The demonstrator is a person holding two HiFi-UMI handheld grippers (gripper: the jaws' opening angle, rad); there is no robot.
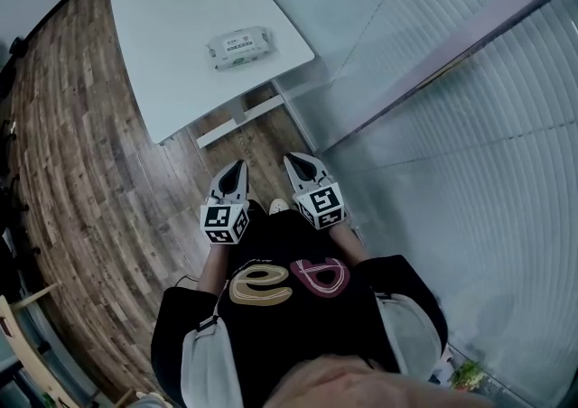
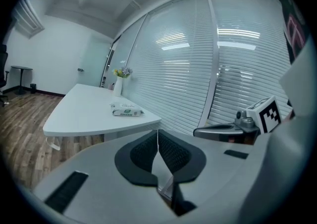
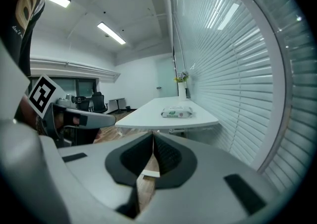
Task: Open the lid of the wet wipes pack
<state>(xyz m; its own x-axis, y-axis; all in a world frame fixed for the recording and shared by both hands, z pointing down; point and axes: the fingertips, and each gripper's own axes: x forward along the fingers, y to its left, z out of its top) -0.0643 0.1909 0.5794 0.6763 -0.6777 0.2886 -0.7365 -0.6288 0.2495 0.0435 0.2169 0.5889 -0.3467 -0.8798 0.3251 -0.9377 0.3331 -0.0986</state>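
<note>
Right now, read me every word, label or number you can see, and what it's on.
Nothing reads clearly.
Wet wipes pack: green label, print too small.
Left tongs and right tongs: cubes bear square black-and-white markers, no words.
Shirt: two large looped shapes, no legible word.

White wipes pack (image 1: pixel 239 47) with a green label; white surface (image 1: pixel 163 0); floor (image 1: pixel 81 171) in brown wood planks, streaked light and dark. Blinds (image 1: pixel 470 153) show pale grey-blue horizontal slats. Left gripper (image 1: pixel 238 163) and right gripper (image 1: pixel 291 159) are grey, their fingers (image 2: pixel 143 152) black and ribbed, their cubes (image 1: pixel 224 221) white with black square markers. The person's top (image 1: pixel 298 334) is black with tan and pink lettering.
</note>
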